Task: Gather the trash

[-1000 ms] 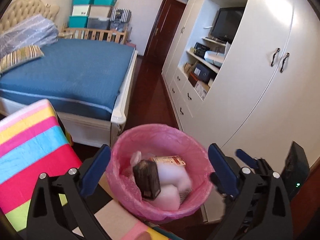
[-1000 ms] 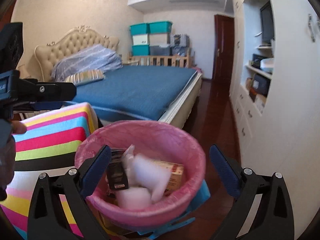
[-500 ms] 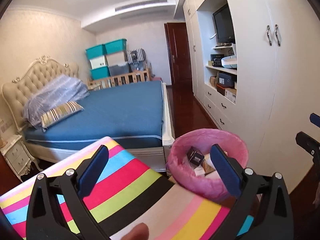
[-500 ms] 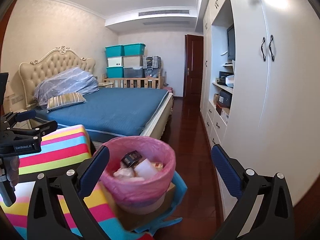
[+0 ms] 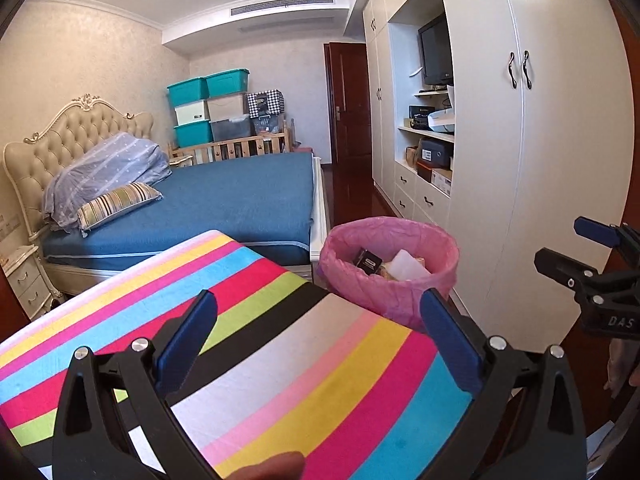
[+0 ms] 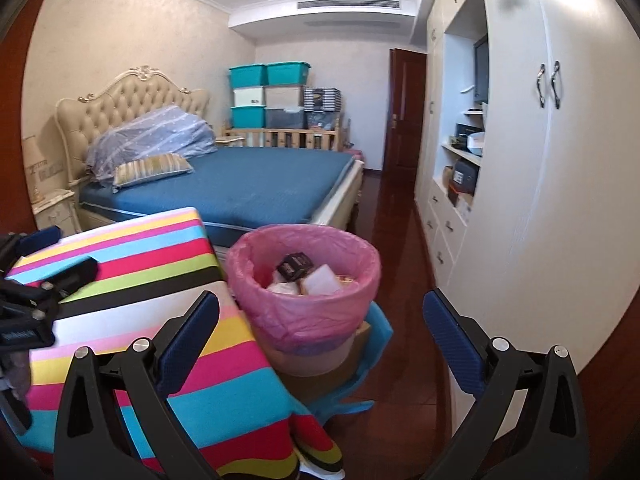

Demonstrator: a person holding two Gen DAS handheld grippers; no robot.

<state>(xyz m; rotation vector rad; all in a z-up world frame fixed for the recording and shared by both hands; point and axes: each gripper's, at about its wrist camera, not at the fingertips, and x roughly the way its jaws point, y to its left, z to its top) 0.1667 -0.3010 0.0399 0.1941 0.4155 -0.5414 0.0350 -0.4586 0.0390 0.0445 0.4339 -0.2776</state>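
Pink-lined trash bin (image 6: 304, 276) holding a black box (image 6: 294, 266) and white wrappers (image 6: 320, 280); left gripper (image 5: 320, 336) and right gripper (image 6: 320, 336) both gape wide, empty

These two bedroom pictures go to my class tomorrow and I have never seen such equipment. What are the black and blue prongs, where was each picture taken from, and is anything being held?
No robot here: a person carries a two-fingered clamp in each hand, each with a wide-angle camera looking along its fingers. The prongs at the bottom are those fingers. One picture comes from the left hand-held gripper, the other from the right hand-held gripper; each also glimpses the other at its edge. Both are open and hold nothing. The left one is over a table with a striped cloth, which looks bare where visible. Beside the table stands a bin with a pink liner, holding a small dark box and pale scraps of trash. A blue bed lies behind.
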